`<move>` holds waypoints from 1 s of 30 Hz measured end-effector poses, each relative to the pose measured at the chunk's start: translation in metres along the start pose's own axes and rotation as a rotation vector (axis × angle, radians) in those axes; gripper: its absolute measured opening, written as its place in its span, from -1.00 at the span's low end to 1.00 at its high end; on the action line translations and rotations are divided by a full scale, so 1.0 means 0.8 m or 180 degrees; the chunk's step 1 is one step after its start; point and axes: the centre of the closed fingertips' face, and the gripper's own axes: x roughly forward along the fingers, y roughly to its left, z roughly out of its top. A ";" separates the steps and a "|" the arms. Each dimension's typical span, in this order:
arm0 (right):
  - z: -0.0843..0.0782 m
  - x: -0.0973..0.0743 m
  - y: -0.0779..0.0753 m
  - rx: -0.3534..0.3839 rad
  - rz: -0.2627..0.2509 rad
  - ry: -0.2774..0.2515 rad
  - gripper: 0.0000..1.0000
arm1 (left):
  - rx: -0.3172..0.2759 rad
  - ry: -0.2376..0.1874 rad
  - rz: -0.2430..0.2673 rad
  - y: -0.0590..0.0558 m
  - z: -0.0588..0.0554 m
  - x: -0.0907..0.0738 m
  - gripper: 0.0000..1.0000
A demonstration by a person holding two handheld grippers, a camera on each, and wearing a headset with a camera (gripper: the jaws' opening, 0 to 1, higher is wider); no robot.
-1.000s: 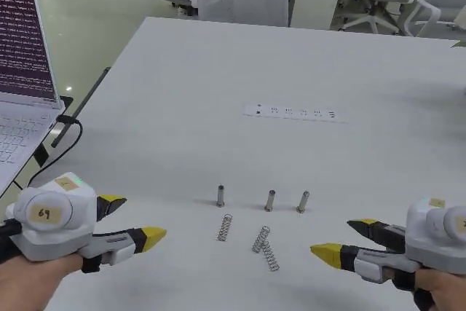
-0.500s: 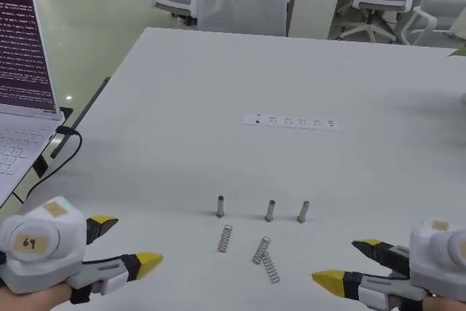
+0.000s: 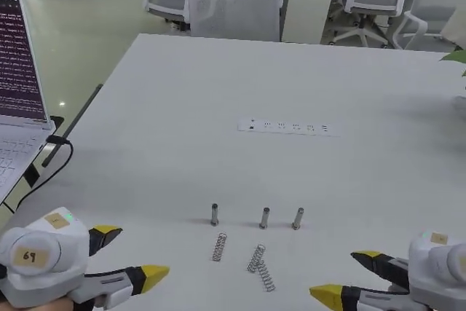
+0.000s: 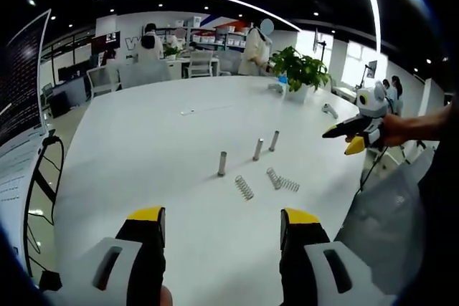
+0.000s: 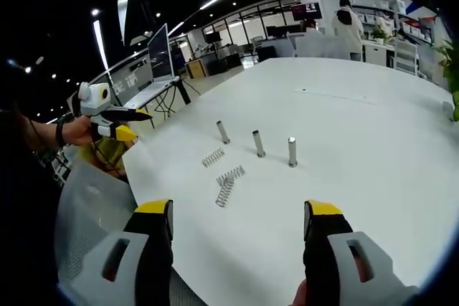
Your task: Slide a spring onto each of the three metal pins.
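Note:
Three short metal pins stand upright in a row on the white table: left pin (image 3: pixel 214 214), middle pin (image 3: pixel 264 217), right pin (image 3: pixel 298 218). In front of them lie three loose springs: one (image 3: pixel 219 246) alone on the left, two more (image 3: pixel 255 258) (image 3: pixel 266 277) touching each other. The pins (image 4: pixel 222 163) (image 5: pixel 258 143) and springs (image 4: pixel 244 187) (image 5: pixel 225 190) also show in both gripper views. My left gripper (image 3: pixel 129 256) hovers open at the lower left, my right gripper (image 3: pixel 352 277) open at the lower right. Both hold nothing.
A white power strip (image 3: pixel 287 127) lies farther back on the table. An open laptop (image 3: pixel 16 100) with a black cable (image 3: pixel 58 149) sits off the left edge. Office chairs (image 3: pixel 234 12) stand behind the table. A potted plant (image 4: pixel 301 71) stands at the table's far end.
The head view has tilted, so pins and springs sit lower in the picture. Both grippers have dropped toward the bottom of the view and stay open.

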 end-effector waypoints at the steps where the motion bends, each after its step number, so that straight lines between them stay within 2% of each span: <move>1: -0.001 -0.001 -0.001 0.0003 -0.0004 0.0000 0.46 | 0.0015 0.0004 -0.0006 -0.001 0.001 0.001 0.20; 8: -0.003 -0.004 -0.002 0.0066 -0.0043 -0.0041 0.46 | 0.0032 -0.0002 -0.0067 -0.008 0.008 0.012 0.18; 17: -0.010 -0.006 0.004 0.0090 -0.0045 -0.0019 0.46 | 0.0056 0.0035 -0.0197 -0.030 0.007 0.032 0.16; 22: -0.013 -0.007 0.007 0.0091 -0.0040 0.0000 0.46 | 0.0047 0.0017 -0.0284 -0.042 0.012 0.044 0.15; 30: -0.005 -0.007 0.009 0.0046 -0.0033 -0.0010 0.45 | 0.0096 0.0037 -0.0312 -0.044 0.017 0.059 0.11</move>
